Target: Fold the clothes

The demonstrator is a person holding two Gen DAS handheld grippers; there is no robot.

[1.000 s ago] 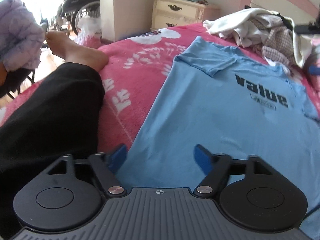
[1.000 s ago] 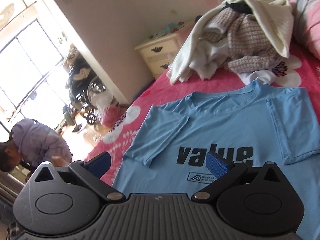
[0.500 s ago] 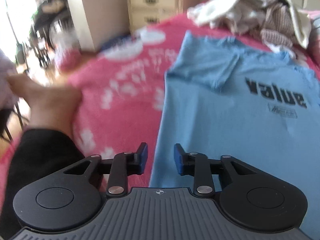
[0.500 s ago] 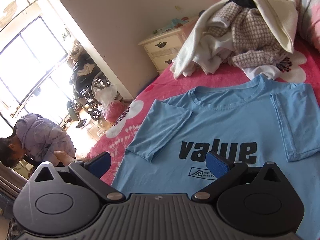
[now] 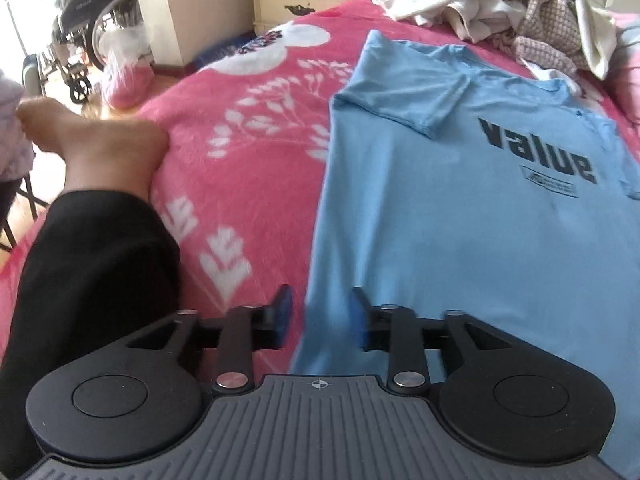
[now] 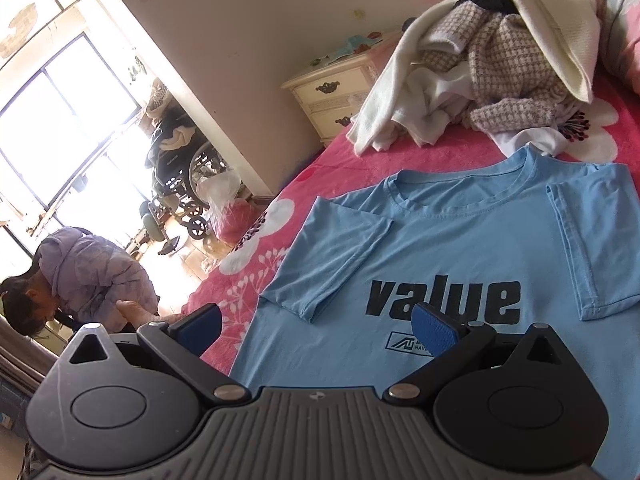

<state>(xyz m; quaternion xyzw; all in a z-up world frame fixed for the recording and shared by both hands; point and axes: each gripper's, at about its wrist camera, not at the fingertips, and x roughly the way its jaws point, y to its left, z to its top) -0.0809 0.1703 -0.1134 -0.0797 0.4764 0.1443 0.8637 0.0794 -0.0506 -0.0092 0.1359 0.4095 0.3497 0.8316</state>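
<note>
A light blue T-shirt (image 5: 440, 220) printed "value" lies flat, front up, on the pink flowered blanket (image 5: 248, 140). Both sleeves are folded inward over its front. My left gripper (image 5: 320, 312) hovers at the shirt's left side edge near the hem. Its jaws are opening, and the shirt's edge runs between them without the blue pads pressing on it. In the right wrist view my right gripper (image 6: 316, 326) stands wide open above the T-shirt (image 6: 440, 240), close to the printed chest, holding nothing.
A heap of unfolded white and checked clothes (image 5: 520, 12) lies beyond the collar. A person's black-trousered leg (image 5: 88, 272) and bare foot (image 5: 96, 148) rest on the bed left of the shirt. A cream nightstand (image 6: 332, 100), a wheelchair (image 6: 180, 176) and a crouching person (image 6: 88, 276) are off the bed.
My left gripper shifted sideways to the shirt's left edge. Its jaws narrowed half a second ago and now stand wider again. The right gripper has barely moved.
</note>
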